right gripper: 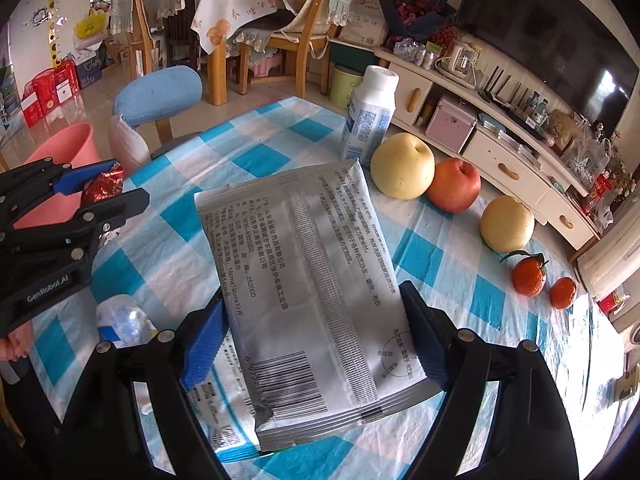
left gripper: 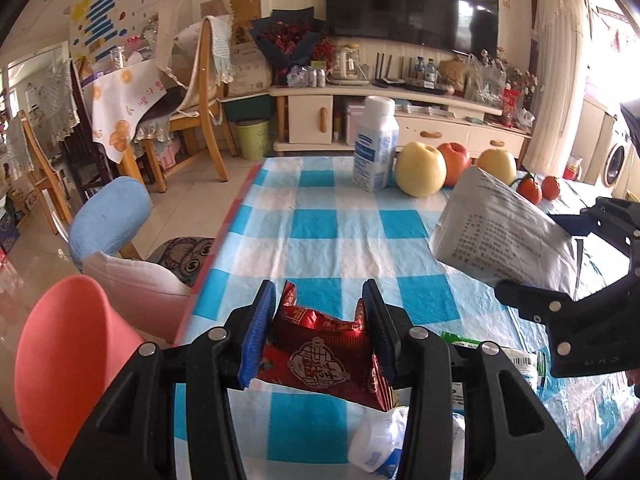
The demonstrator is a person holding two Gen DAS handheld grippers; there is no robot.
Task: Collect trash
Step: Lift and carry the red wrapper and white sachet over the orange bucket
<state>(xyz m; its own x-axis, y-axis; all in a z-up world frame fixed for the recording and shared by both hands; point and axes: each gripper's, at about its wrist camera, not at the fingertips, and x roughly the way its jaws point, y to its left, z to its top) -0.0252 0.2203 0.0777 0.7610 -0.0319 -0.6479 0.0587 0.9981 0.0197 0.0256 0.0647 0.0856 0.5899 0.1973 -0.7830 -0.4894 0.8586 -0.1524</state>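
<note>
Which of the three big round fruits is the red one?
The apple, the middle of the row, flanked by two pale yellow pears.

The left gripper half hides a fallen white bottle, its lower end cut off

Pretty bright daylight, coming in from the right side. TV shows window glare, floor at left is shiny. Heavy fisheye bending, dark corners, mostly sharp.

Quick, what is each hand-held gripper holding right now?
Left hand-held gripper: closed on the red snack wrapper.
Right hand-held gripper: closed on the grey printed packet.
</note>
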